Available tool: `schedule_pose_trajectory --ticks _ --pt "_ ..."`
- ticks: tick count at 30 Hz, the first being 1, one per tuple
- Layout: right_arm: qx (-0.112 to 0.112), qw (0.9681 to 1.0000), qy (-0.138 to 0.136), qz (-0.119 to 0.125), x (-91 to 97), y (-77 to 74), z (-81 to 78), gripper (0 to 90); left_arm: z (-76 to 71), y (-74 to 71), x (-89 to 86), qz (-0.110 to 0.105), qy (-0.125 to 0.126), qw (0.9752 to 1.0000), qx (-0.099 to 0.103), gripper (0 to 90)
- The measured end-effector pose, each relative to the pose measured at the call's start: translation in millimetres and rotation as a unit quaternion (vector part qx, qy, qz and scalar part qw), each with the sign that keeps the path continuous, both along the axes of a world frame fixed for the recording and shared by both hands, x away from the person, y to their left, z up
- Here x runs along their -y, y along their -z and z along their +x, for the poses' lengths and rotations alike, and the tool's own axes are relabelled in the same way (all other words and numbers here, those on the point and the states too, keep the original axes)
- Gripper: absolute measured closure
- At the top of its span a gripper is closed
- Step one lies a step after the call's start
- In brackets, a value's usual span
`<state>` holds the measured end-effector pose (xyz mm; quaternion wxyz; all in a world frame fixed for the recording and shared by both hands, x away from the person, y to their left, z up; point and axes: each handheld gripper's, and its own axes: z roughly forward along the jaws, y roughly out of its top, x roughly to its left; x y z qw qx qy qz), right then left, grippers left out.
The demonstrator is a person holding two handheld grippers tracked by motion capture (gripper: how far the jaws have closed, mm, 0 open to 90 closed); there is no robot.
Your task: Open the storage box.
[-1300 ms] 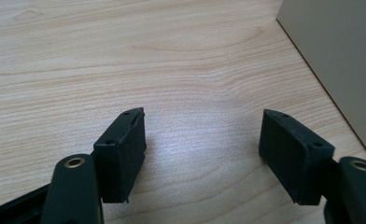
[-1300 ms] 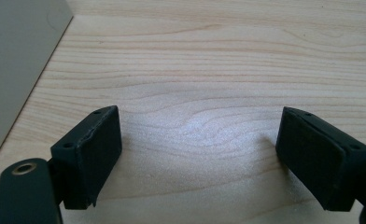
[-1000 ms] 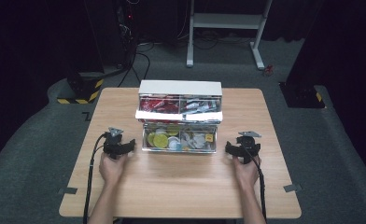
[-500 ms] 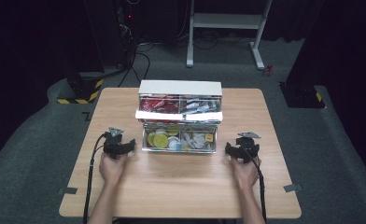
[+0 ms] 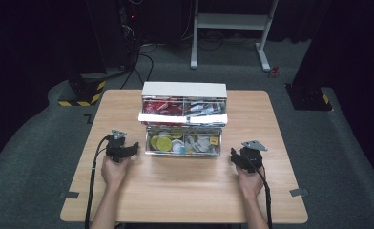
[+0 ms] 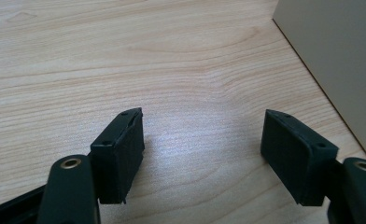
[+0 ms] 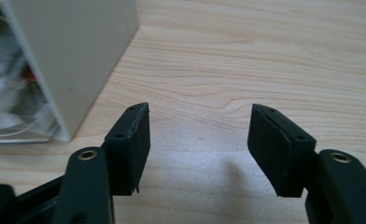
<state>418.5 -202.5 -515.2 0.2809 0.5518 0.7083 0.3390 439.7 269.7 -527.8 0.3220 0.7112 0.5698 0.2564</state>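
A white drawer box (image 5: 184,89) stands mid-table with two drawers pulled out. The upper drawer (image 5: 182,109) holds red and silvery packets. The lower clear drawer (image 5: 182,143) holds yellow and white round pieces. My left gripper (image 5: 133,148) rests on the wood left of the lower drawer, open and empty (image 6: 202,135), with the box's side (image 6: 340,56) at its right. My right gripper (image 5: 234,157) sits right of the drawer, open with bare wood between its jaws (image 7: 200,126). Those jaws have just been closing, with nothing between them. The box wall (image 7: 73,46) rises at its left.
The wooden table (image 5: 271,200) has bare room in front of the box and on both sides. A cable trails from each gripper toward the near edge. Behind the table, on grey carpet, are a white metal stand (image 5: 233,21) and dark equipment.
My right gripper has shifted a little leftward and toward the near edge. The left gripper and the box have stayed put.
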Motion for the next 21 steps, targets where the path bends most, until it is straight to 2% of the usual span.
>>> schedule_pose_trajectory --ticks 6,11,13,16,18,21 --pt "0.016 0.9997 -0.013 0.009 -3.0 -1.8 -9.6 41.8 0.0 -0.1 0.1 0.003 0.004 1.0000 -0.001 30.0" --pt "0.027 0.9988 -0.017 0.037 0.5 -4.5 -17.2 46.5 -0.1 0.1 0.7 0.001 0.005 1.0000 0.000 29.9" --pt "0.026 0.9984 -0.021 0.045 1.5 -6.4 -20.8 46.7 -0.1 0.1 0.7 0.001 0.005 1.0000 0.000 29.9" --pt "0.024 0.9980 -0.040 0.043 2.5 -10.2 -24.2 48.8 -0.1 0.1 0.7 0.001 0.005 1.0000 0.000 29.9" --pt "0.024 0.9977 -0.043 0.046 2.2 -11.4 -25.7 50.0 -0.1 0.1 0.7 0.001 0.005 1.0000 0.000 29.9" --pt "0.057 0.9942 -0.063 0.066 2.8 -19.2 -31.9 53.4 -0.1 0.1 0.8 0.001 0.005 1.0000 0.000 30.0"
